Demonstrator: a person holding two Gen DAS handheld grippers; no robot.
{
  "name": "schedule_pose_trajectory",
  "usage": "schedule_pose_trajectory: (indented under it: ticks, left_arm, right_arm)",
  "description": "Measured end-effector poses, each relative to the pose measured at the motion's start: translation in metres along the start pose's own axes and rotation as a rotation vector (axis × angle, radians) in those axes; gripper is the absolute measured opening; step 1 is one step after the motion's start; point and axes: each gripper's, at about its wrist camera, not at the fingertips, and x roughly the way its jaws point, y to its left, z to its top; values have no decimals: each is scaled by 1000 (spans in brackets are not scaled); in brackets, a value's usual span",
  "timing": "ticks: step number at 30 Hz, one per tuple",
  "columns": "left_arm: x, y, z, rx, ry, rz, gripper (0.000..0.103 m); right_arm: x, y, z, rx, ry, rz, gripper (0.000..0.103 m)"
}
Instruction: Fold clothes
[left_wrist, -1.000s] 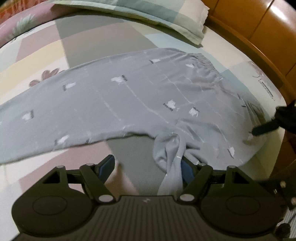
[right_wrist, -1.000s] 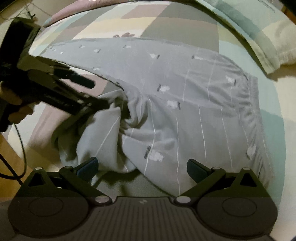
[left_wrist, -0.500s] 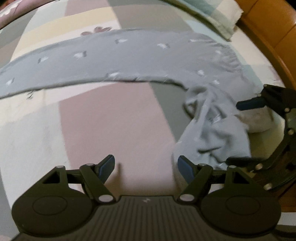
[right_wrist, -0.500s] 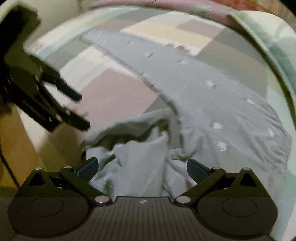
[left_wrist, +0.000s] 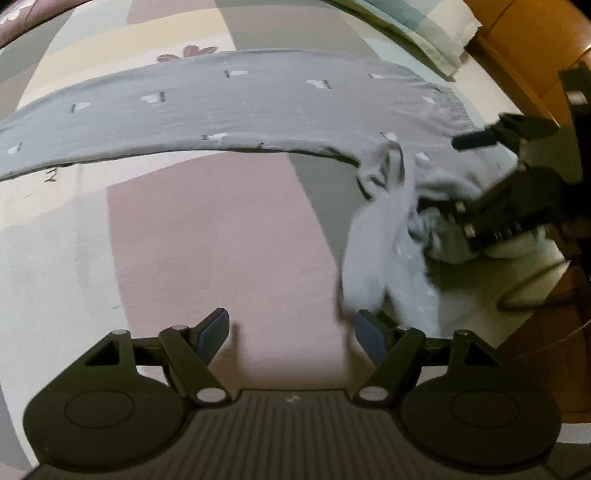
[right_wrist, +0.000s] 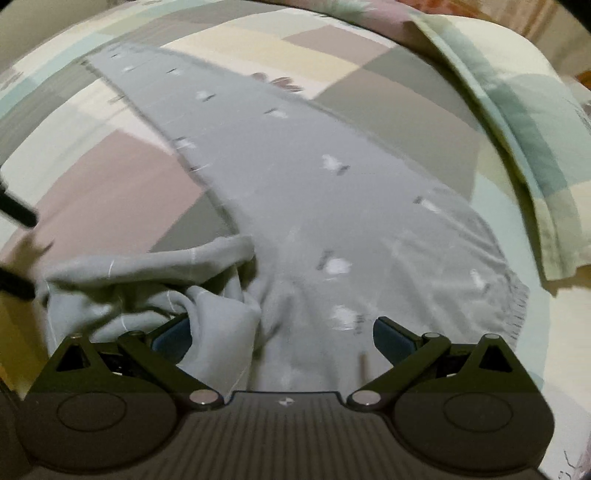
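Grey trousers (left_wrist: 258, 107) w/ small white marks lie on the bed (left_wrist: 207, 236), on a patchwork sheet of pink, cream, green blocks. Left wrist view, near to far: left tongs (left_wrist: 291, 334) spread wide over a pink block, nothing between the pads; a bunched pale leg of the trousers hangs just beside the right-hand pad, contact can't be told (blur). Past it, the right tongs (left_wrist: 465, 177) sit at the crumpled end, jaws apart, one finger above the cloth, other buried in folds. Far: one leg stretched flat across the bed, pillow (left_wrist: 424, 33) and wooden headboard (left_wrist: 535, 55) beyond.

Right wrist view: right tongs (right_wrist: 282, 334) spread; crumpled pale cloth lies over the left-hand pad, flat waist part (right_wrist: 424, 266) betw. and beyond the pads. Trousers (right_wrist: 280, 177) run away to the far left. Left tongs' fingers (right_wrist: 16, 210) at left edge. Pillow (right_wrist: 517, 122) at right.
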Motion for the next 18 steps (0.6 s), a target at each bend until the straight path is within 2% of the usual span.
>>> schedule_pose_trajectory:
  ticks: [7, 11, 15, 18]
  left_arm:
    - [7, -11, 9, 43, 1, -33, 75]
    - [11, -15, 16, 63, -4, -46, 75]
    - [15, -17, 22, 69, -8, -56, 75]
    - [17, -15, 27, 73, -11, -64, 75]
  right_arm:
    - [15, -51, -7, 125, 29, -85, 103]
    - [14, -79, -23, 172, 81, -174, 103]
    - [-3, -96, -30, 236, 92, -175, 103]
    - [-15, -94, -23, 267, 72, -129, 103]
